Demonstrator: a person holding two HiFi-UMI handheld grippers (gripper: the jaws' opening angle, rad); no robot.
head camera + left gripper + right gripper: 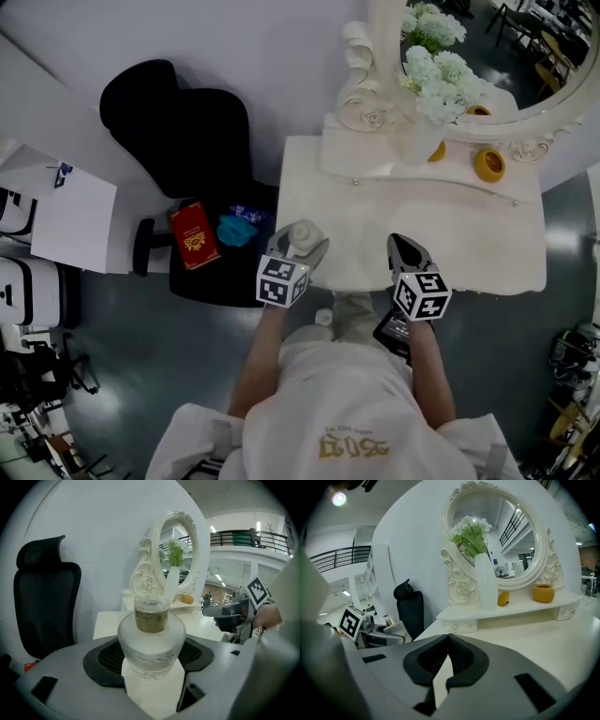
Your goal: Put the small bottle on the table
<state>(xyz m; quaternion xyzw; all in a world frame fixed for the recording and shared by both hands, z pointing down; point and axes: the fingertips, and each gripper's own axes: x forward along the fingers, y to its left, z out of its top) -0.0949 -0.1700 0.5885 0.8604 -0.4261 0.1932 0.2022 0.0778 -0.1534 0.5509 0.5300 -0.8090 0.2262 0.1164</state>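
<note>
A small frosted glass bottle (150, 641) with a clear cap stands upright between the jaws of my left gripper (151, 658), which is shut on it. In the head view the small bottle (302, 237) hangs over the near left edge of the white dressing table (487, 253), held by my left gripper (298, 251). My right gripper (405, 251) hovers over the table's near edge to the right, shut with nothing in it. In the right gripper view its jaws meet at the tips (447, 637), and the left gripper with the bottle (389, 622) shows at the left.
An ornate white mirror (497, 536), a white vase of flowers (485, 585) and two yellow objects (488, 165) stand on the table's back shelf (511, 612). A black office chair (183, 141) holding a red box (194, 234) and blue items stands left of the table.
</note>
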